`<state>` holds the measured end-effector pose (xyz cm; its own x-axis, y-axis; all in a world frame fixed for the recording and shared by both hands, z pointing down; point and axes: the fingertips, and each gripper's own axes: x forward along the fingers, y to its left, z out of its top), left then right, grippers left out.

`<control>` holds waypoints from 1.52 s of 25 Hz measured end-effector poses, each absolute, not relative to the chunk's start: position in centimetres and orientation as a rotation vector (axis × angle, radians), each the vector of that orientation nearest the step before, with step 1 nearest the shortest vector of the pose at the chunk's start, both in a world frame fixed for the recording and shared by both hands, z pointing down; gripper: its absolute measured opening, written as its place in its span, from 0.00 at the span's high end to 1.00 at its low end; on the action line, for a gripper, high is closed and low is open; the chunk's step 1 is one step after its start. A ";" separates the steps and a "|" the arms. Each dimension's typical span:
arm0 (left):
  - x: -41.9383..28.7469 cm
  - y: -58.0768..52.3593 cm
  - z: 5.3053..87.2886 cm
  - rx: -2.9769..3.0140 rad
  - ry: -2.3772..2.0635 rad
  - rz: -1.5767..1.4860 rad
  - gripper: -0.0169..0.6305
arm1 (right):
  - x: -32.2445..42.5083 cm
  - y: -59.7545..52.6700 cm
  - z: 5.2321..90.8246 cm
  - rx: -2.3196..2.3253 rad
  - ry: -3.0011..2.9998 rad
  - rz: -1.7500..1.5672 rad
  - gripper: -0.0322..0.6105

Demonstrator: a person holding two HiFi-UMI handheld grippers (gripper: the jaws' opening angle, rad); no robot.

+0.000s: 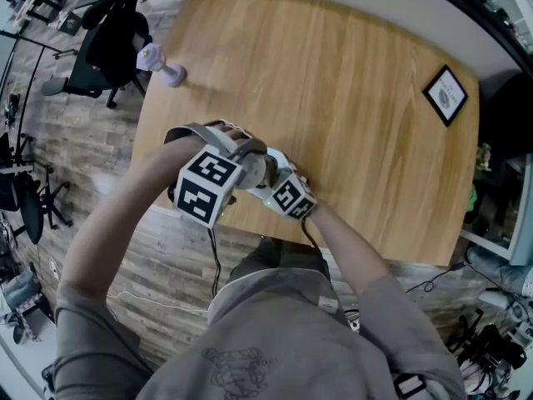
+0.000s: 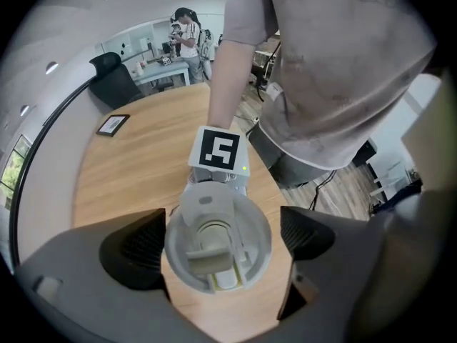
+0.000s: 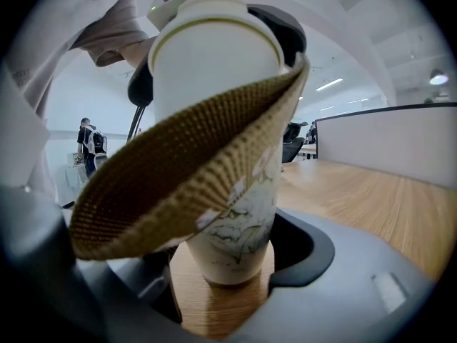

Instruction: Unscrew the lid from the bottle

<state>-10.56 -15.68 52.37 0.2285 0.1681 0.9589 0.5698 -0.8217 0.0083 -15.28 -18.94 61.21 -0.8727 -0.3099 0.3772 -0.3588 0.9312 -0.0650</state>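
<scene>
A white bottle (image 3: 232, 213) with a green pattern and a woven brown strap (image 3: 193, 170) stands on the wooden table (image 1: 333, 82) near its front edge. My right gripper (image 3: 228, 259) is shut on the bottle's lower body, and the strap hides its left pad. From above, my left gripper (image 2: 220, 243) straddles the pale grey lid (image 2: 214, 224). Its jaws stand wide, with a thin gap showing at the right pad (image 2: 305, 233). In the head view both marker cubes (image 1: 206, 186) crowd around the bottle (image 1: 266, 167).
A small lilac object (image 1: 162, 65) stands at the table's far left corner. A black-framed picture (image 1: 446, 94) lies at the far right. An office chair (image 1: 108, 40) sits beyond the left edge. People stand at desks in the background (image 2: 189, 38).
</scene>
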 end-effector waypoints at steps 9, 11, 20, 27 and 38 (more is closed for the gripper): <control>-10.0 -16.7 52.4 -2.282 -0.507 -1.603 0.28 | -15.2 -19.1 61.4 0.492 -2.717 0.181 0.36; -9.7 -17.1 52.3 -2.371 -0.369 -1.632 0.28 | -15.2 -19.1 61.4 0.492 -2.717 0.182 0.36; -9.3 -19.0 51.9 -2.658 0.426 -1.800 0.28 | -15.1 -19.1 61.5 0.511 -2.702 0.194 0.36; -9.9 -20.0 52.1 -2.733 1.000 -1.881 0.29 | -15.2 -19.1 61.6 0.521 -2.697 0.203 0.36; -10.3 -20.4 51.8 -2.868 1.250 -1.827 0.29 | -15.2 -19.1 61.7 0.519 -2.697 0.220 0.36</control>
<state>-10.32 -20.40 51.78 0.2956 -0.2822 0.9127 -0.7486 -0.6620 0.0378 -15.19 -19.08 61.71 -0.8578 -0.3253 0.3979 -0.3855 0.9193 -0.0795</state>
